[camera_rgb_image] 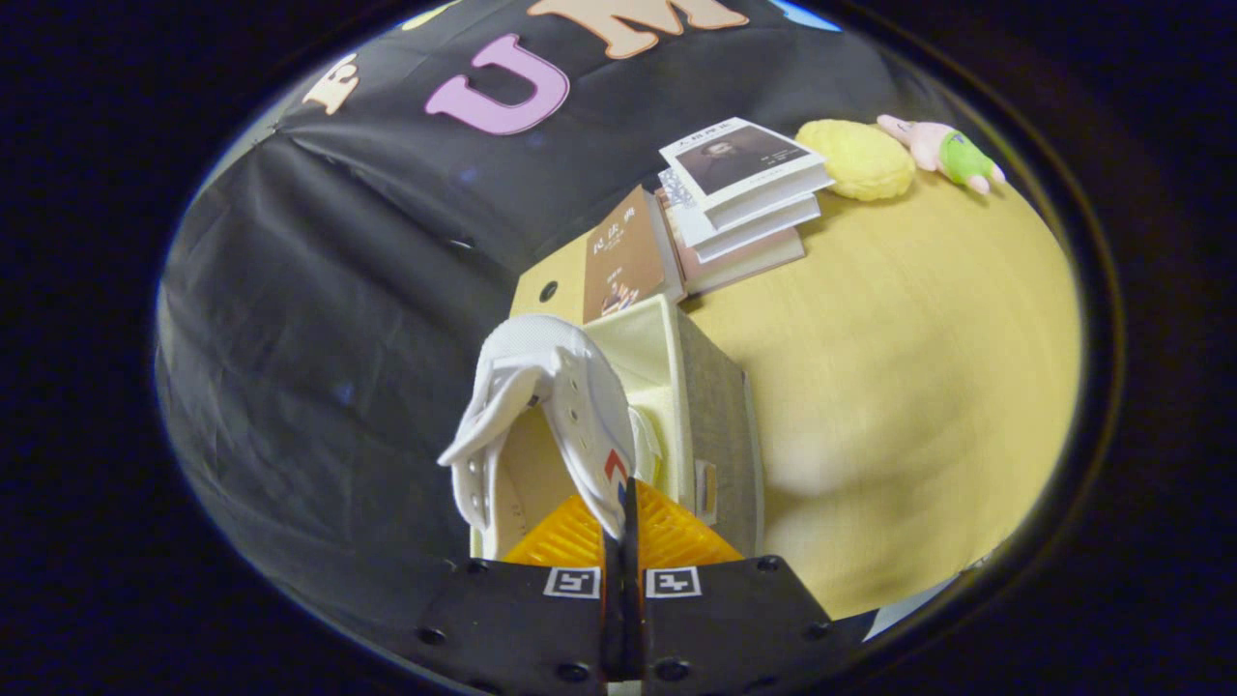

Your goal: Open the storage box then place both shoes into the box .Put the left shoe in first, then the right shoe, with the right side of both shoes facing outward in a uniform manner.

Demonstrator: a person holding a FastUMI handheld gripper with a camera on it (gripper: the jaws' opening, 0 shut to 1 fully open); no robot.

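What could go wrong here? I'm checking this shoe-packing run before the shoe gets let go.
1. The hand-held gripper pinches only a thin edge of the white shoe by its opening, so the shoe might slip or swing.
2. The shoe hangs over the storage box near its wall; it could catch on the rim rather than drop inside.
3. The box sits at the table edge, so a push might shift it off.
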